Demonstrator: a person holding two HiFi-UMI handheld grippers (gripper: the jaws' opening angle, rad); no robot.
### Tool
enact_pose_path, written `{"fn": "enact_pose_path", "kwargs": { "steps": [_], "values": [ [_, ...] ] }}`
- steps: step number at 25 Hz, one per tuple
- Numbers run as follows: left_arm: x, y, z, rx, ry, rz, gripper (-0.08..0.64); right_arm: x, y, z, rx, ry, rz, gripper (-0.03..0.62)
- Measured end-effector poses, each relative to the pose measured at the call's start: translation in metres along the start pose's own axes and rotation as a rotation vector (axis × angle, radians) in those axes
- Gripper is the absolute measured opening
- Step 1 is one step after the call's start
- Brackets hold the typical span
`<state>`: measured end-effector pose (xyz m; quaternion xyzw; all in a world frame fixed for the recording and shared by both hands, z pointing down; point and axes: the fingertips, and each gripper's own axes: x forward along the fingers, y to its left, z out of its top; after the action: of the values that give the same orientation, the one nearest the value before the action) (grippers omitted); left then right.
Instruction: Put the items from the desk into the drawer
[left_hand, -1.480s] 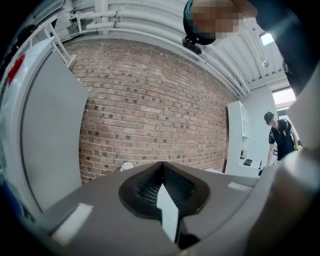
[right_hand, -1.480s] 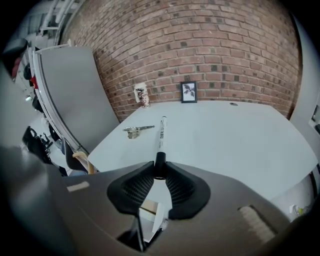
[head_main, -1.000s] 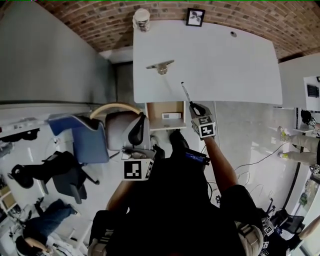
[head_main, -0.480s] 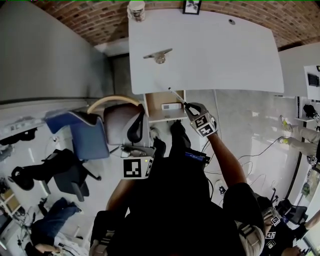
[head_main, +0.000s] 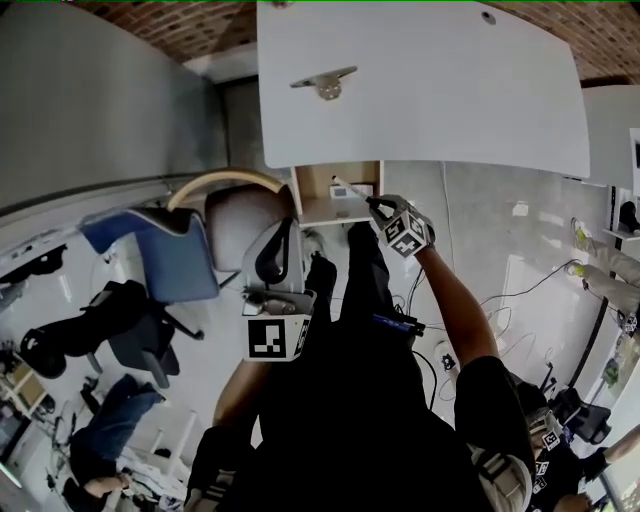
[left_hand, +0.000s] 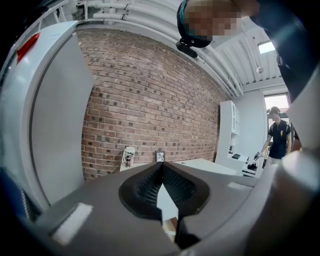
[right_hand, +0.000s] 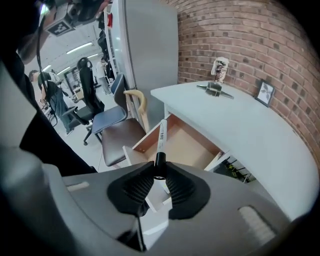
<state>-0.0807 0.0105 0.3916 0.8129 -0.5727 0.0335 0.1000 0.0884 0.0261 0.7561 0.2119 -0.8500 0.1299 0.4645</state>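
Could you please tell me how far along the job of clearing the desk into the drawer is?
Done: the drawer stands open. In hand: the right gripper holds a marker over it, not yet released. Left: a metal item, a cup and a picture frame sit on the desk. The left gripper is shut, empty.

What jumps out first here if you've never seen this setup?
The right gripper pinches a marker that points out over the open wooden drawer under the white desk. The left gripper is shut with nothing in it, facing a brick wall.
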Motion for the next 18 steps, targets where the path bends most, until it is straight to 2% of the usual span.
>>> {"fn": "enact_pose_path", "kwargs": {
  "steps": [11, 18],
  "values": [
    [0.032, 0.018, -0.052, -0.041, 0.043, 0.003, 0.018, 0.088, 0.004, -0.053, -0.095, 0.114, 0.081, 0.075],
    [0.046, 0.023, -0.088, -0.055, 0.1, -0.008, 0.018, 0.129, 0.001, -0.083, -0.167, 0.183, 0.126, 0.075]
  ]
}}
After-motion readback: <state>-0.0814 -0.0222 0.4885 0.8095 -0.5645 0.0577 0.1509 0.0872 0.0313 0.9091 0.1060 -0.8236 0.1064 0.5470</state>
